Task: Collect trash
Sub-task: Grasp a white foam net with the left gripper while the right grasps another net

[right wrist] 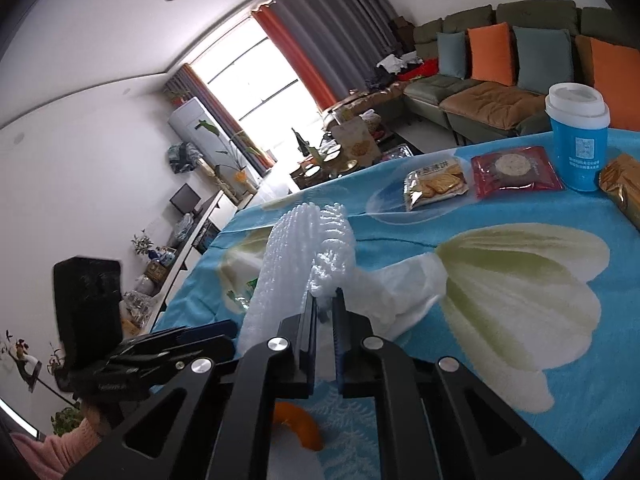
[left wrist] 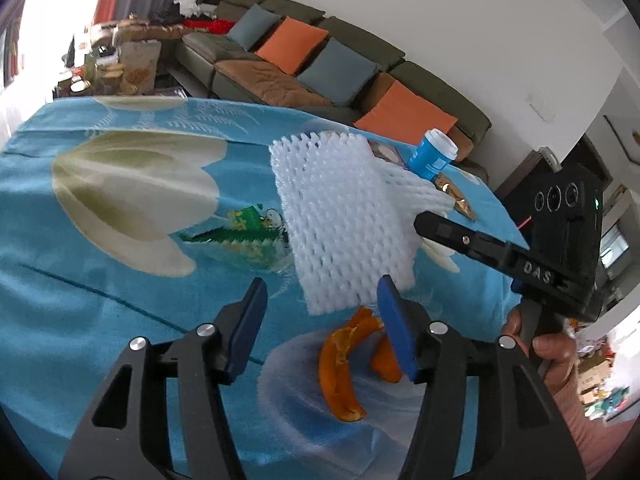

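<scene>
A white foam fruit net (left wrist: 340, 216) hangs above the blue flowered tablecloth (left wrist: 100, 300). My right gripper (right wrist: 325, 302) is shut on the net's edge (right wrist: 308, 248) and holds it up; it shows in the left wrist view (left wrist: 430, 222) at the right. My left gripper (left wrist: 320, 300) is open and empty, just in front of the net's lower edge. Orange peel pieces (left wrist: 340, 368) lie on the cloth under it, also in the right wrist view (right wrist: 298, 424). A green wrapper (left wrist: 248, 232) lies behind the net. A crumpled white tissue (right wrist: 404, 292) lies on the cloth.
A blue cup with white lid (right wrist: 578, 136), a biscuit pack (right wrist: 434, 184), a red snack pack (right wrist: 514, 172) and a gold pack (right wrist: 624, 188) sit at the far table side. A sofa (left wrist: 320, 68) stands beyond. The table edge runs along the left (right wrist: 208, 256).
</scene>
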